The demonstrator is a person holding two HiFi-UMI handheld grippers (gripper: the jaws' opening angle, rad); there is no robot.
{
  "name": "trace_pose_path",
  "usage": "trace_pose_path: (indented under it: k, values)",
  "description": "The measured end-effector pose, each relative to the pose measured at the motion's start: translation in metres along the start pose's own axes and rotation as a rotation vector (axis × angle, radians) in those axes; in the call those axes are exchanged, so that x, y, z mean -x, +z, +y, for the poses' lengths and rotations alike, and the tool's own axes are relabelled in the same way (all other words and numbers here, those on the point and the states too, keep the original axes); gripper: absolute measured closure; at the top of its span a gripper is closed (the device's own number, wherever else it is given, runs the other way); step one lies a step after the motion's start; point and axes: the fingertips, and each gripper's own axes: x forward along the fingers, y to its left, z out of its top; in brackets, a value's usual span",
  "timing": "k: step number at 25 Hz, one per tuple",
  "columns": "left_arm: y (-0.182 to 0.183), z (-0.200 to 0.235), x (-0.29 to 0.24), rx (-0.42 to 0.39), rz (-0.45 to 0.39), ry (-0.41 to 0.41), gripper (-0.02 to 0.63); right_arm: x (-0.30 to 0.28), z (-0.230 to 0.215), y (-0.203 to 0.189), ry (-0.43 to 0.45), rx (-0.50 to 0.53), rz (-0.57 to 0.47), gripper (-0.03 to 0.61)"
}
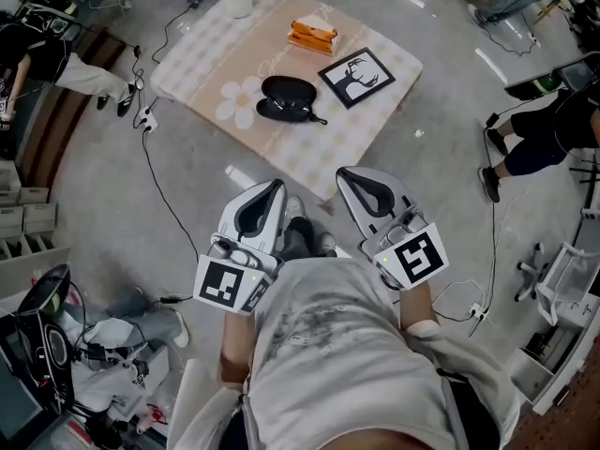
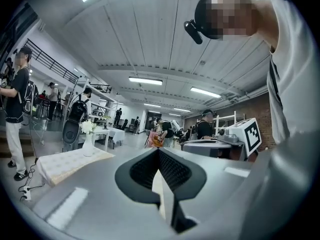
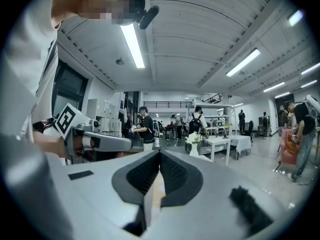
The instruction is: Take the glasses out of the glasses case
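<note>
Now left gripper [image 1: 270, 191] and right gripper [image 1: 352, 176] hover near the table's [image 1: 302, 157] edge.

A black glasses case [image 1: 289, 98] lies on the far tabletop [image 1: 281, 153], with a deer picture [image 1: 356, 76] to its right. The left tool [image 1: 274, 187] and right tool [image 1: 346, 173] are held side by side, near the person.

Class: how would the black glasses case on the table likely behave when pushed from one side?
The glasses case looks rounded and low, so it probably slides or spins rather than tips. The tablecloth under it may bunch.
</note>
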Motion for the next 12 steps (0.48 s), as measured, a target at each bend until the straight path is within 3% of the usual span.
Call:
trace_pose_path:
  k: [12]
  values:
    - [0.006, 0.061, -0.035, 0.033, 0.021, -0.022, 0.609, -0.063, -0.029, -0.001, -0.012, -0.002, 0.061, 0.561]
